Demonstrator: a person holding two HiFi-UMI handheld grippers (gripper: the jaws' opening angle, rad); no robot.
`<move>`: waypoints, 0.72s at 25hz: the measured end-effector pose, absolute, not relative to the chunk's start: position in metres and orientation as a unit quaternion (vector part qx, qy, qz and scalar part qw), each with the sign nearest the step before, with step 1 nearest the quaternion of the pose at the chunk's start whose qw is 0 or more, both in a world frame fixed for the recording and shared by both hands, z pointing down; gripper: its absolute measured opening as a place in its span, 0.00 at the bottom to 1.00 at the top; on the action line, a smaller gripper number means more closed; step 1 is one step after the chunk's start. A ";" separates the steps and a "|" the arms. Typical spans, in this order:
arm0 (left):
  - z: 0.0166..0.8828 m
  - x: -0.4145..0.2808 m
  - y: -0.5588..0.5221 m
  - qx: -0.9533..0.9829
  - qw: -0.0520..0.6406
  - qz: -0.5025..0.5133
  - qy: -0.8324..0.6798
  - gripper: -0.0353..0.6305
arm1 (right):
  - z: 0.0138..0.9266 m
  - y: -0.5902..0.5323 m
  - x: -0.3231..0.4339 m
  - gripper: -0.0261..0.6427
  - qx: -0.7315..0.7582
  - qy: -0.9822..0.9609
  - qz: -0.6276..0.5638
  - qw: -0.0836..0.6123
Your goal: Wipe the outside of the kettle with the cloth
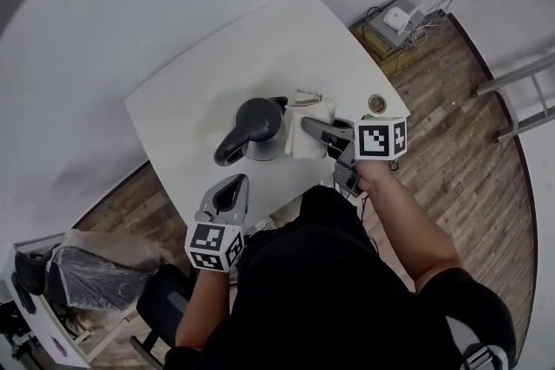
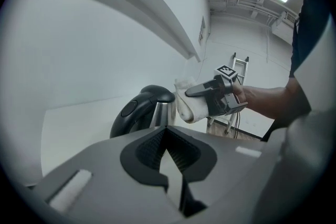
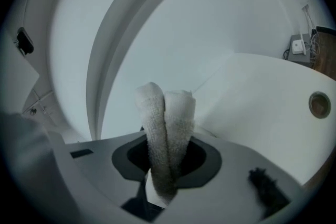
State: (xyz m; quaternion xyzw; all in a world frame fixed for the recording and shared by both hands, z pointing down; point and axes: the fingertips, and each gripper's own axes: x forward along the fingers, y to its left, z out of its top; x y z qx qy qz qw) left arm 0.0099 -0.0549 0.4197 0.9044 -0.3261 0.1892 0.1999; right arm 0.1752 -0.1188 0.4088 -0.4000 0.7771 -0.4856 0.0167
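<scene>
Kettle (image 1: 258, 127) first: it stands upright on the white table (image 1: 199, 100), toward the edge nearest you, with its dark handle pointing at your left side. Your right gripper (image 1: 314, 128) has its jaws closed tight on a fold of the white cloth (image 1: 312, 121), and the cloth appears to lie against the kettle's right flank. Your left gripper (image 1: 236, 186) hangs back near the table edge, well short of the kettle, with its jaws drawn together and nothing between them. That is where I judge the risk to be. Nothing steadies the kettle, so a firm sideways rub could slide or tip it toward the handle side. Only a narrow fold is pinched, so a dragging stroke might pull the cloth out. The right gripper view shows the grip closely but no kettle at all, only bare table and a small round thing (image 3: 318, 104) off to the right. The left gripper view gives what it lacks: the cloth and the kettle's shiny wall side by side.
</scene>
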 end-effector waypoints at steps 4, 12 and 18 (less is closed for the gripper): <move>0.414 0.011 -0.067 0.893 0.208 0.172 -0.360 0.06 | 0.376 -0.121 0.176 0.19 -0.345 0.808 -0.476 0.032; 0.408 0.016 -0.082 0.837 0.224 0.165 -0.471 0.06 | 0.403 -0.156 0.214 0.19 -0.202 0.818 -0.538 0.034; 0.409 0.006 -0.087 0.778 0.227 0.177 -0.558 0.06 | 0.535 -0.192 0.213 0.19 -0.174 0.778 -0.594 -0.111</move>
